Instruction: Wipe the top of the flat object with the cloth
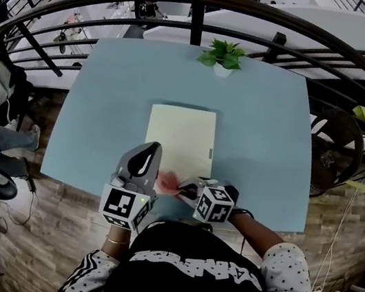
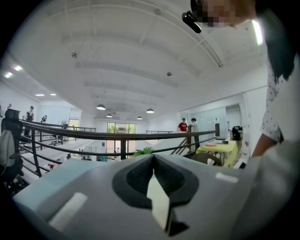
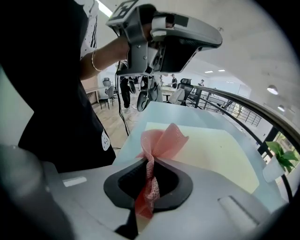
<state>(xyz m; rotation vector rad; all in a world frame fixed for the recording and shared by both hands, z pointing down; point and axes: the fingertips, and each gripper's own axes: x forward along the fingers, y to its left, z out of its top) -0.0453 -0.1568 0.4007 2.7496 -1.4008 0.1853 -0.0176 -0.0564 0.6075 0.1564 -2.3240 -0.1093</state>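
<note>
Right tool (image 3: pixel 149 174) pinching cloth (image 3: pixel 161 140), near flat object (image 3: pixel 211 154)

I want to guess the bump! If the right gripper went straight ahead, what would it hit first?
Probably the flat cream sheet on the table: the right gripper points slightly down at it, pink cloth leading. The left gripper hangs higher, likely missed, though depth is unclear.

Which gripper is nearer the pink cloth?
Right. The right gripper is clamped on the cloth at the board's near edge; the left gripper sits just left of it.
</note>
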